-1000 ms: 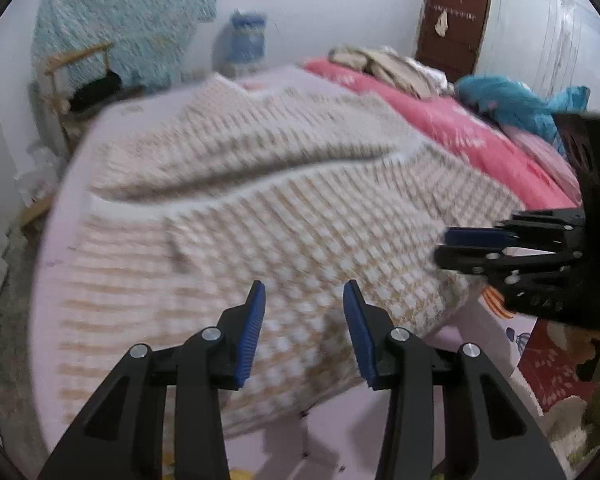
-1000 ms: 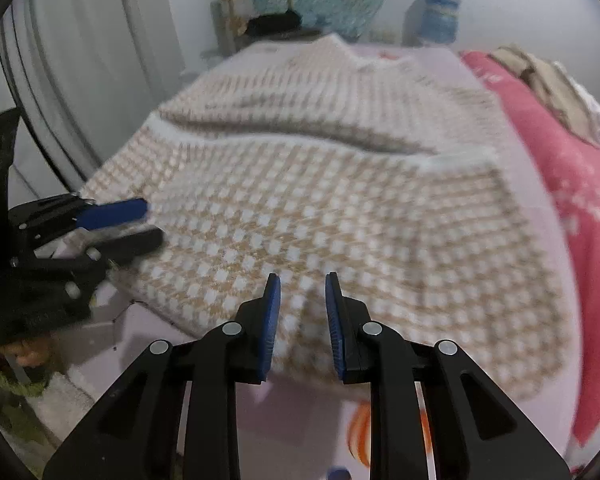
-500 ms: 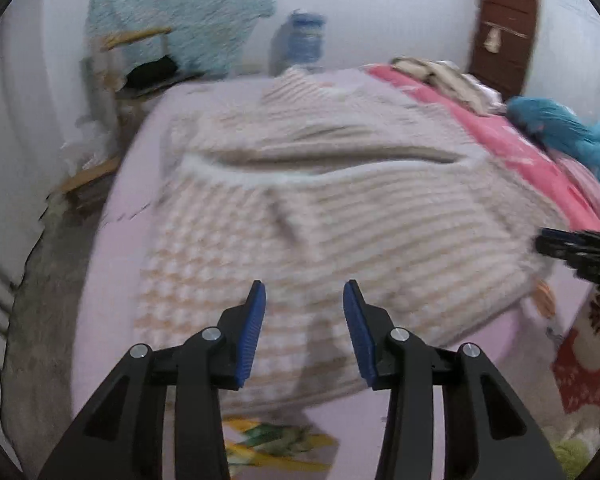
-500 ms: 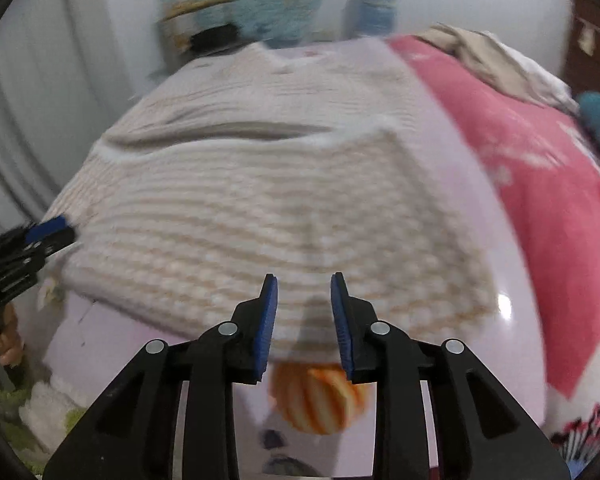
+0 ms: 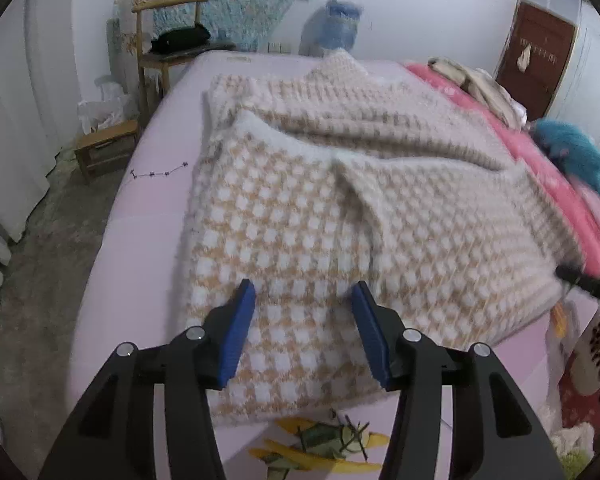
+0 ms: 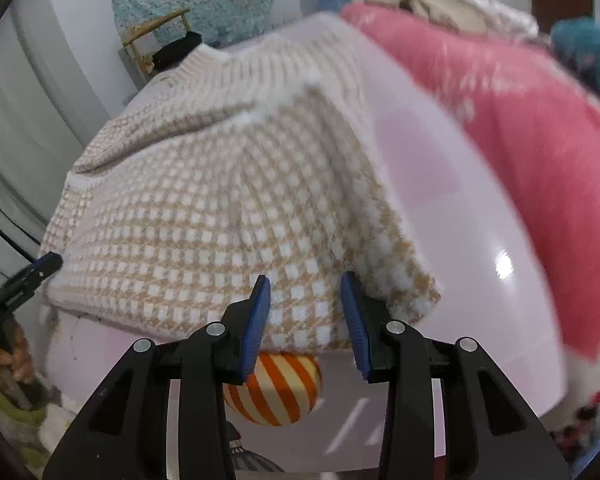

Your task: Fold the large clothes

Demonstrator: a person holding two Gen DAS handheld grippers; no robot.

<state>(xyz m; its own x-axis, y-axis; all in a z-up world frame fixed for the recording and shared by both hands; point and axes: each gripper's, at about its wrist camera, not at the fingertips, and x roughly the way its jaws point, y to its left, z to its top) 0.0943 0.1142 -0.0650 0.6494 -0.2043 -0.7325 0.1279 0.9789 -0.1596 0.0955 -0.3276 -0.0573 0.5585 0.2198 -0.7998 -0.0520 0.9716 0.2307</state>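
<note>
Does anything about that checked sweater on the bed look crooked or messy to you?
Slightly. The checked sweater lies a little askew on the lilac sheet, with a raised crease across its middle and bunched cloth near the collar. Nothing looks torn or spilled.

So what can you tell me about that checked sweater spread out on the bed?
The sweater is a thick, fuzzy knit in beige and white checks with white fluffy trim. It lies flat on the pale pink sheet, collar toward the far wall, hem at the near edge of the bed. Both sleeves look folded in across the body, leaving soft ridges. The left tongs and right tongs hang open over the hem; their jaws have just been opening, with nothing gripped. Whether they touch it is unclear.
</note>
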